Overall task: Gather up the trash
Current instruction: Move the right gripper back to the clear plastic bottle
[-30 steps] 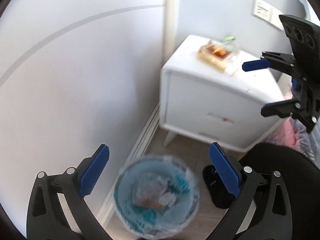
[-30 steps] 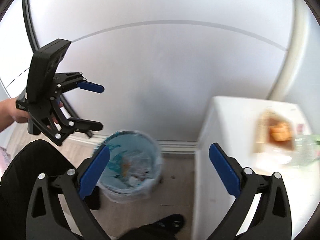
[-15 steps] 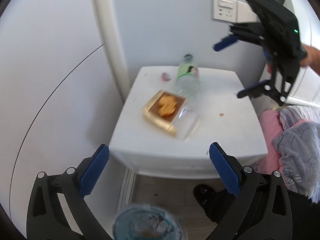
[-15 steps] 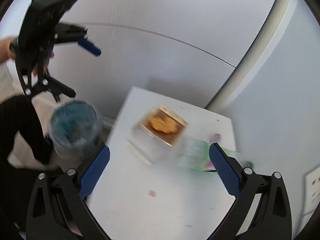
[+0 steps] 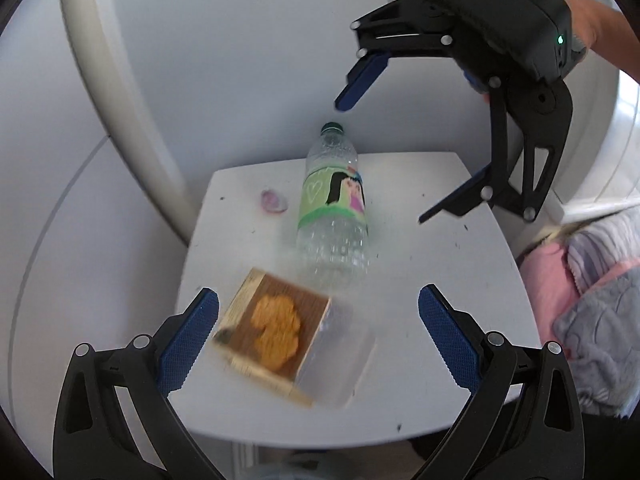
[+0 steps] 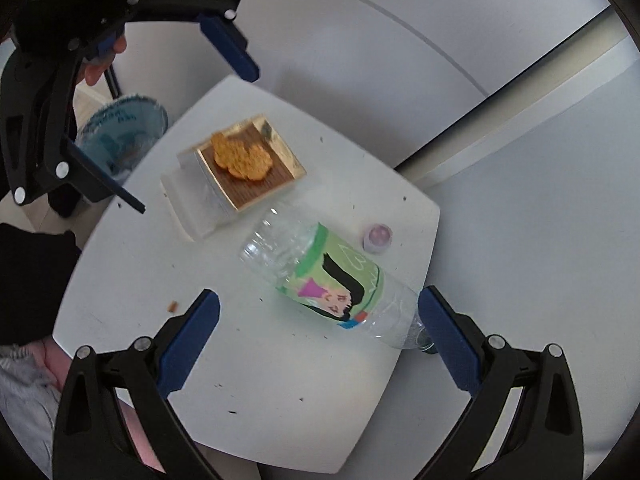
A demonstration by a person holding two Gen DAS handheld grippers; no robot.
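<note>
An empty plastic bottle (image 5: 332,204) with a green label lies on its side on the white nightstand (image 5: 432,264); it also shows in the right wrist view (image 6: 332,284). A gold tray with a biscuit and a clear lid (image 5: 276,324) lies near the front left; it shows in the right wrist view too (image 6: 244,164). A small pink cap (image 6: 377,236) lies beside the bottle. My left gripper (image 5: 316,336) is open, just above the tray. My right gripper (image 6: 320,332) is open over the bottle.
A bin with a blue liner (image 6: 120,132) stands on the floor left of the nightstand, with trash in it. Pink and grey bedding (image 5: 592,280) lies to the right. Walls close in behind the nightstand (image 6: 120,280). Crumbs dot the top.
Both grippers have swung from the bin up to the nightstand and come close over its top. Both stay open and empty.
</note>
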